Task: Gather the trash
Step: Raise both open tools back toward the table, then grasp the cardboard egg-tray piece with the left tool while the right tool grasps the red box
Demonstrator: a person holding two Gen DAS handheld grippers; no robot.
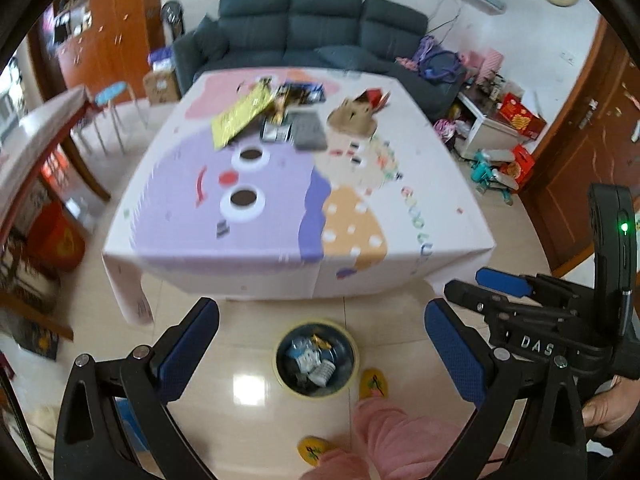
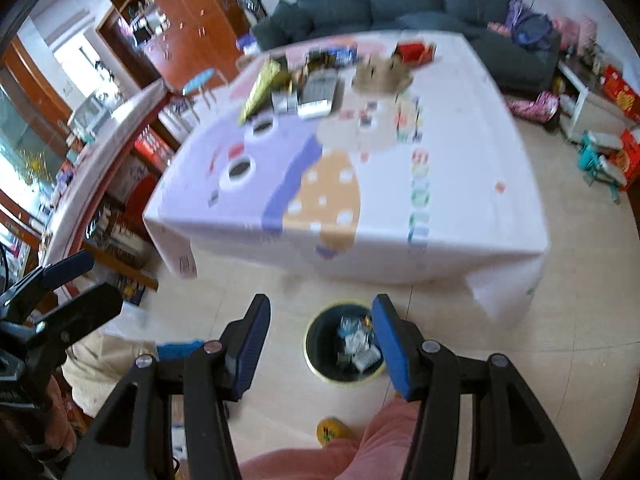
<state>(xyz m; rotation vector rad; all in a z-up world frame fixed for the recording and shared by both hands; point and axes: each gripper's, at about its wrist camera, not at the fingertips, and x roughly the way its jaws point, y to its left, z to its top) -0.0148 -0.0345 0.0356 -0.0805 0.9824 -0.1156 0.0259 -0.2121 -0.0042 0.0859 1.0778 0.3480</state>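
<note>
A round dark bin (image 1: 286, 368) (image 2: 320, 346) with a yellow rim stands on the floor in front of the table and holds several wrappers. Loose trash lies at the far end of the table: a yellow packet (image 1: 240, 114) (image 2: 264, 80), dark wrappers (image 1: 300, 94), a grey flat item (image 1: 308, 130) (image 2: 320, 90), a brown paper piece (image 1: 354, 116) (image 2: 380, 72) and a red box (image 1: 376, 98) (image 2: 414, 52). My left gripper (image 1: 320, 306) (image 2: 92, 280) hangs open and empty high above the bin. Beside it, my right gripper (image 2: 320, 304) (image 1: 472, 286) is open too, with nothing between its pads.
A cartoon-print cloth covers the table (image 1: 248, 248) (image 2: 460, 200). Behind it stands a dark sofa (image 1: 320, 28). A blue stool (image 1: 114, 94) and a second table (image 1: 32, 140) are at left, red boxes (image 1: 520, 116) at right. Pink trouser legs and yellow slippers (image 1: 372, 384) stand by the bin.
</note>
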